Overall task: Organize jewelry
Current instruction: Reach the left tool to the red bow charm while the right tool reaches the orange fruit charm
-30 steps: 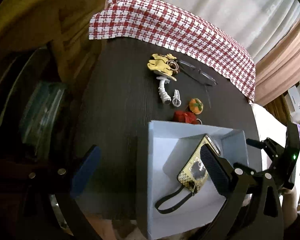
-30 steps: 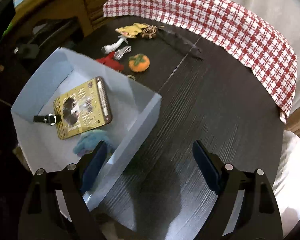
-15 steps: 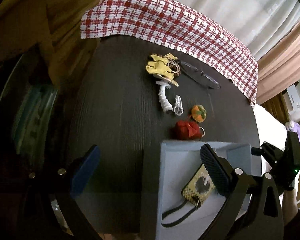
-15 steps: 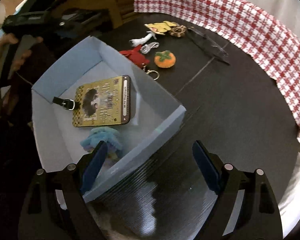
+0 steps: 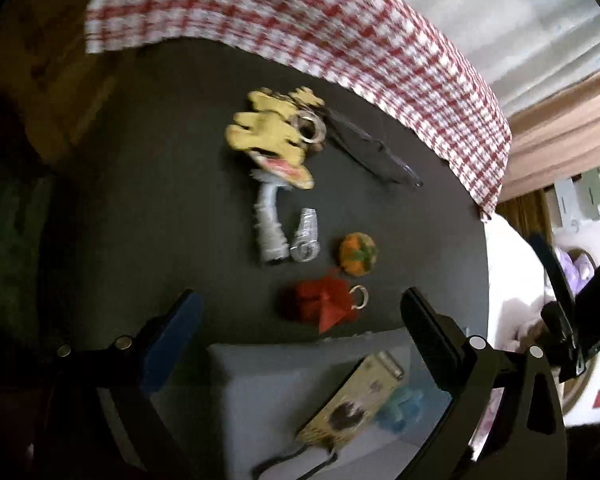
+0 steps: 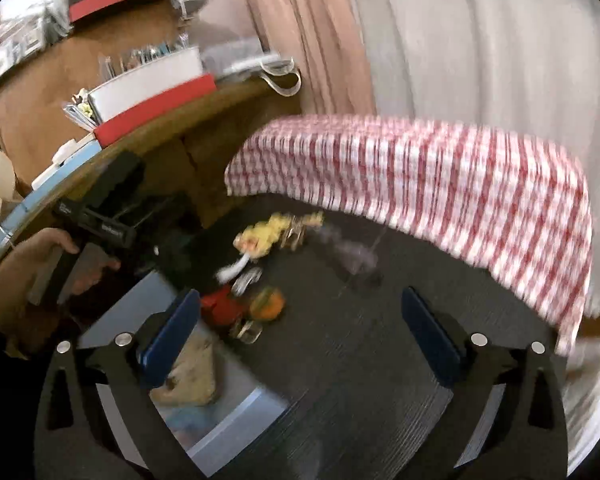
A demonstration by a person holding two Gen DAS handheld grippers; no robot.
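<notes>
Both views have swung up since the earlier frames; the pale blue open cardboard box (image 5: 260,364) now sits low in frame. Left tongs (image 5: 300,332) and right tongs (image 6: 300,328) are spread apart, empty. The box lies under the left tongs, placed close for short transfers. The red fabric charm with metal ring (image 5: 324,304) lies on the dark desk (image 5: 140,200), just ahead between the left fingers; the orange knitted pumpkin charm (image 5: 357,255) sits just beyond.
</notes>
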